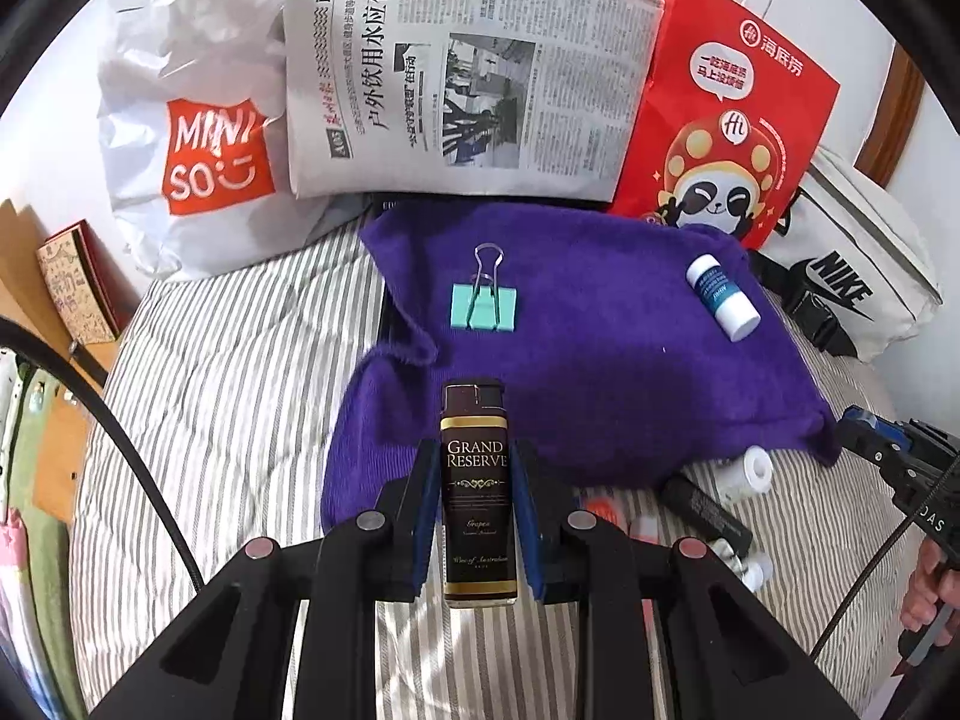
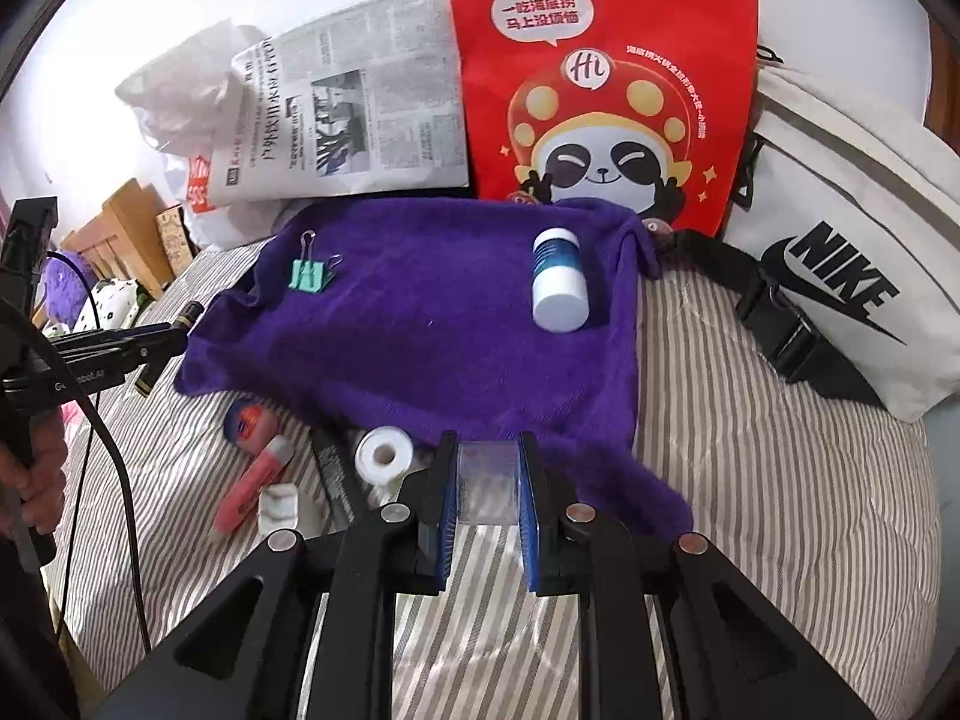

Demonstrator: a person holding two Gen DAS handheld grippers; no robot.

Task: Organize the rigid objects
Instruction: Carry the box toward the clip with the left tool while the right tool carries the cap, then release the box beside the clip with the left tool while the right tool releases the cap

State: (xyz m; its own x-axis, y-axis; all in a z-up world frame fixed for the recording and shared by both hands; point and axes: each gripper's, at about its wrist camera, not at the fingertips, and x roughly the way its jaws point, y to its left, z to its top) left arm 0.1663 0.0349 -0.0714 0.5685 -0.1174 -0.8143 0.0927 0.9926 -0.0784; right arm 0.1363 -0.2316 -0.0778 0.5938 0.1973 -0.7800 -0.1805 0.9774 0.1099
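The left gripper (image 1: 477, 516) pinches one dark "Grand Reserve" lighter (image 1: 478, 492) above the striped bedsheet (image 1: 228, 372). The right gripper (image 2: 486, 492) clamps one clear plastic box (image 2: 486, 483) at the near edge of the purple towel (image 2: 420, 330). On that towel lie one green binder clip (image 2: 310, 275) and one white bottle (image 2: 559, 288), well apart. Along the wall behind lean one newspaper (image 1: 468, 72), one red paper bag (image 2: 600, 72) and one white Nike bag (image 2: 840, 276).
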